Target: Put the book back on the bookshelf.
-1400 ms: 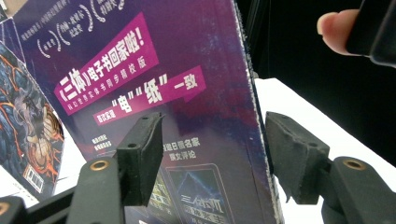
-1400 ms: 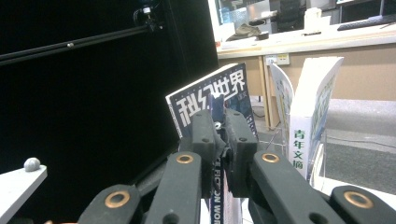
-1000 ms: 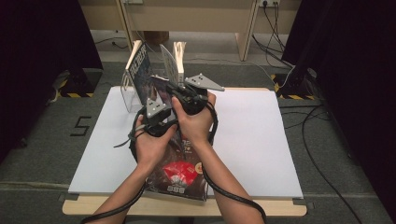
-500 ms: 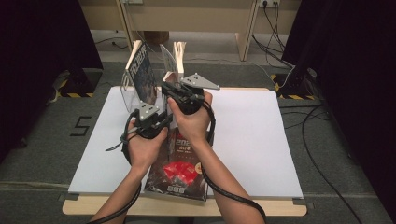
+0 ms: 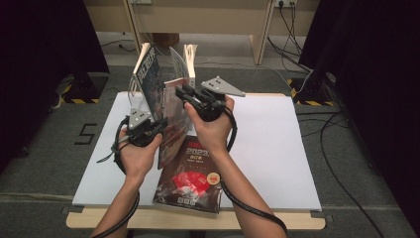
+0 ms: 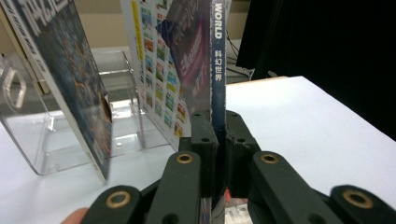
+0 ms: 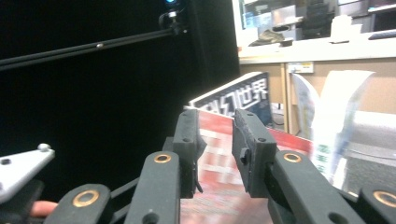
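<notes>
Left tool (image 6: 219, 140), jaws just closing, clamps upright magazine (image 5: 174, 116) by its lower spine edge; right tool (image 7: 215, 140), jaws just spreading, probably clear of its top. Acrylic rack (image 6: 70, 135) beyond-left.

Looks like a lab or recording room, not anybody's home. The table (image 5: 277, 148) has a plain white top and sits on grey carpet (image 5: 44, 163) with a "5" (image 5: 87, 133) marked on the floor at left. Black curtains (image 5: 44, 44) hang on both sides, and yellow-black hazard tape (image 5: 78, 100) marks the floor. Cables (image 5: 341, 144) trail across the right, up to wall sockets (image 5: 283, 3) at the far side. The right gripper view shows a shelf (image 7: 327, 44) with gear on it in the background.
</notes>
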